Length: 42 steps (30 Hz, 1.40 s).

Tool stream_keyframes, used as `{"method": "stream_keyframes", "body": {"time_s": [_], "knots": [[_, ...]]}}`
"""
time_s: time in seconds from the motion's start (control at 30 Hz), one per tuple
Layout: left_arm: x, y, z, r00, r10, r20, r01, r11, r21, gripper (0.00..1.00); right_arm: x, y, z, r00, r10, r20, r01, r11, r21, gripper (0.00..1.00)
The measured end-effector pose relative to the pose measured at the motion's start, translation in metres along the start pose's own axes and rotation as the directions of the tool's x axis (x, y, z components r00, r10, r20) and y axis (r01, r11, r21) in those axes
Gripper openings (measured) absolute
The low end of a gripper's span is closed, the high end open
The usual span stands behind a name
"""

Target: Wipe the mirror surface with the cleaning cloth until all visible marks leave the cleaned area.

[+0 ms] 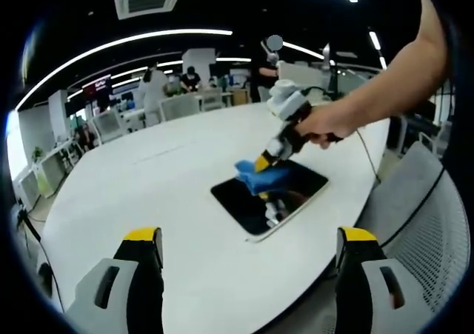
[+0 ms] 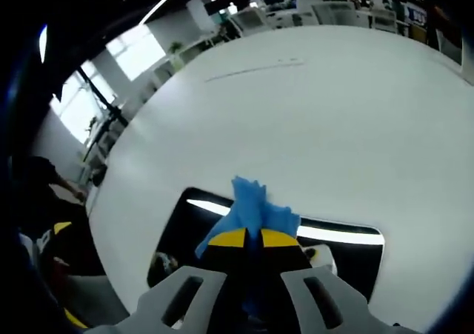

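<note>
Mirror: a dark rectangular mirror (image 1: 268,195) with a pale rim lies flat on the white table (image 1: 148,193), towards the table's near edge and right-hand end in the left gripper view, with chairs and desks well beyond the far edge.
Cloth: the blue cleaning cloth (image 2: 250,212) is bunched into a soft wad that rests on the glass close to the mirror's far edge; it also shows as a blue lump (image 1: 265,176) on the mirror's far half.
Right gripper: the right gripper (image 2: 246,238) has its yellow-tipped jaws pressed together on the cloth, whose loose end fans out past the tips; from the other side it shows as the tool (image 1: 264,164) in a person's hand (image 1: 320,125), angled down at the glass.
Left gripper: the left gripper (image 1: 250,245) hangs well back over the table's near edge, jaws spread wide with nothing between them.
Handling: the cloth looks light and limp, so I judge it best gripped in a gathered fold, as here, leaving enough fabric ahead of the tips to pad the glass. The mirror is likely stiff, smooth and breakable, and may slide on the table under a hard stroke.
Marks: any smears are hard to tell from reflections of the ceiling lights.
</note>
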<state>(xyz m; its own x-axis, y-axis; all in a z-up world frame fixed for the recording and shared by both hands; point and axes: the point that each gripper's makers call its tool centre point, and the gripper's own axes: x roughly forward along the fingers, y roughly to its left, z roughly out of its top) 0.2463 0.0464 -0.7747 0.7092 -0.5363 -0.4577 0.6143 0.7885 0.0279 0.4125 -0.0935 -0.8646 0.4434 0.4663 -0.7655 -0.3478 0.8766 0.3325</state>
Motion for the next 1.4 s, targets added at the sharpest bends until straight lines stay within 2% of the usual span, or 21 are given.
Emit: {"method": "stream_keyframes", "body": {"time_s": [0.73, 0.97, 1.27, 1.4], "knots": [[0.000, -0.005, 0.003, 1.000, -0.014, 0.014, 0.014, 1.000, 0.006, 0.97, 0.033, 0.060, 0.007, 0.999, 0.021, -0.039, -0.022, 1.000, -0.018, 0.00], [0.000, -0.005, 0.001, 1.000, -0.018, 0.009, 0.018, 1.000, 0.011, 0.97, 0.041, 0.067, 0.010, 0.999, 0.019, -0.046, -0.020, 1.000, -0.013, 0.00], [0.000, -0.013, 0.002, 0.999, -0.054, 0.008, 0.054, 0.998, 0.012, 0.98, 0.039, 0.066, 0.009, 0.998, 0.024, -0.059, -0.023, 1.000, 0.018, 0.00], [0.000, -0.012, 0.004, 0.998, -0.052, 0.017, 0.052, 0.999, 0.006, 0.98, 0.041, 0.065, 0.010, 0.997, 0.024, -0.074, -0.023, 1.000, 0.002, 0.00]]}}
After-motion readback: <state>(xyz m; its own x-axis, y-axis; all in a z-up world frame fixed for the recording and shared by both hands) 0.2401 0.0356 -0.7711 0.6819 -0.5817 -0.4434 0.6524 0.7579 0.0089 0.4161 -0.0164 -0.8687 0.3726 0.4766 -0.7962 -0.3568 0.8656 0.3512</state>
